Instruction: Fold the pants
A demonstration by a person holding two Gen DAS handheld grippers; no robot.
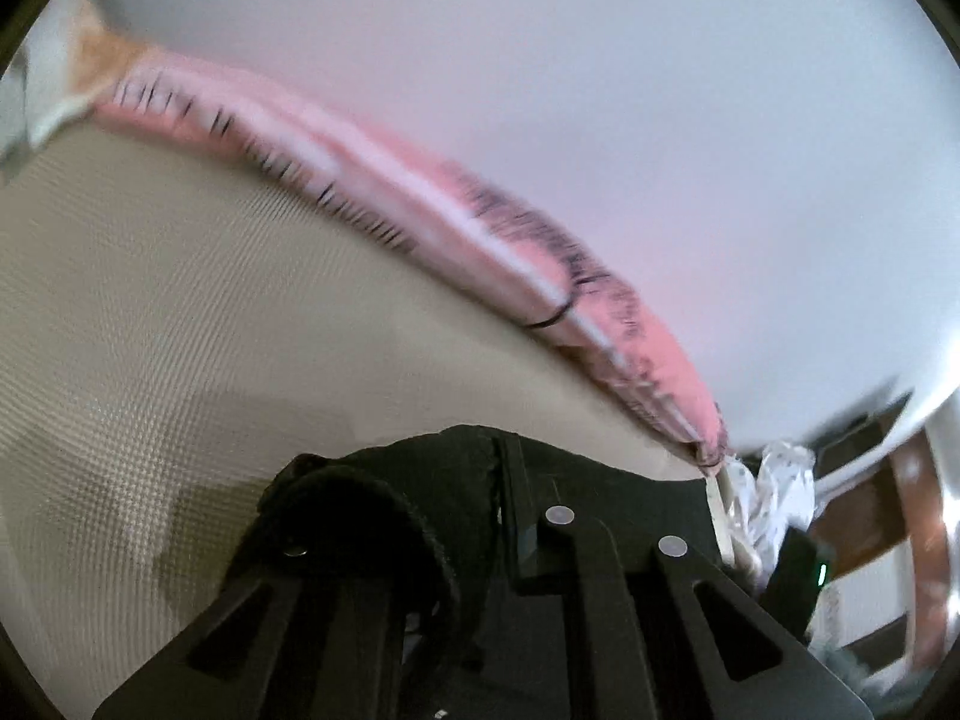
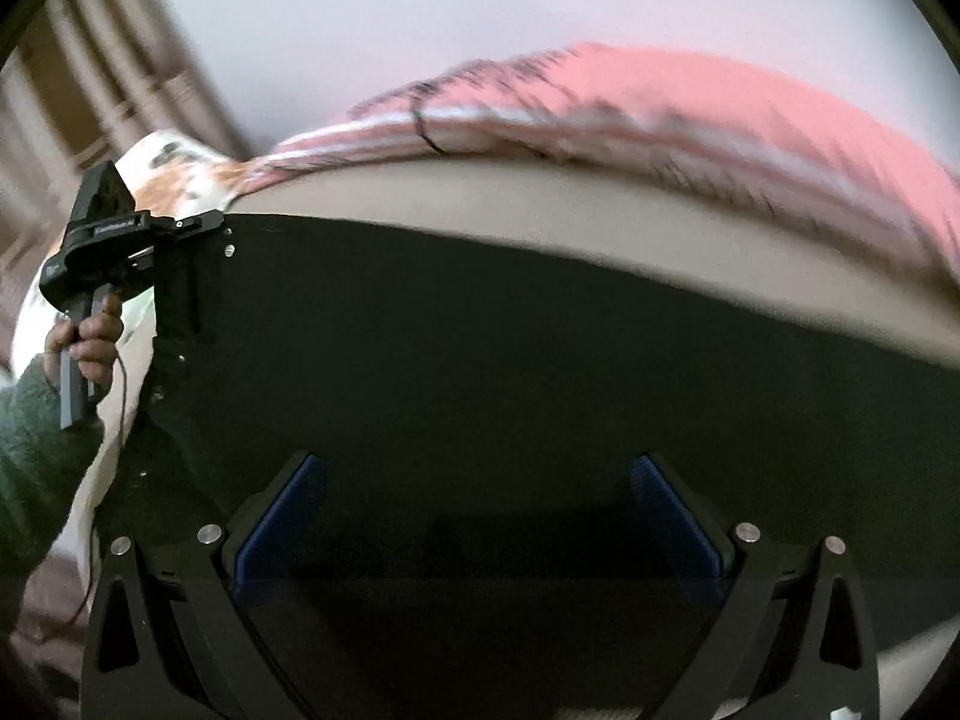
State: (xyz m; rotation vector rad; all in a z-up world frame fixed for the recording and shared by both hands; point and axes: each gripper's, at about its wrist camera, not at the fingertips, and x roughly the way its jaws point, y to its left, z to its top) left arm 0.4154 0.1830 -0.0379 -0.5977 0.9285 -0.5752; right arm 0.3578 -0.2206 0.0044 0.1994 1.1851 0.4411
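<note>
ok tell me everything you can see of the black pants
The black pants are a dark, matte, plain fabric spread flat over the beige textured bed surface, filling most of the right wrist view. One edge is bunched and pinched in the shut left gripper, with studs or rivets showing near that corner. The right gripper hangs open over the cloth, its blue pads apart. A pink patterned blanket lies beyond, apart from the pants.

Left gripper jaws clamped on cloth; right gripper jaws spread wide.
</note>
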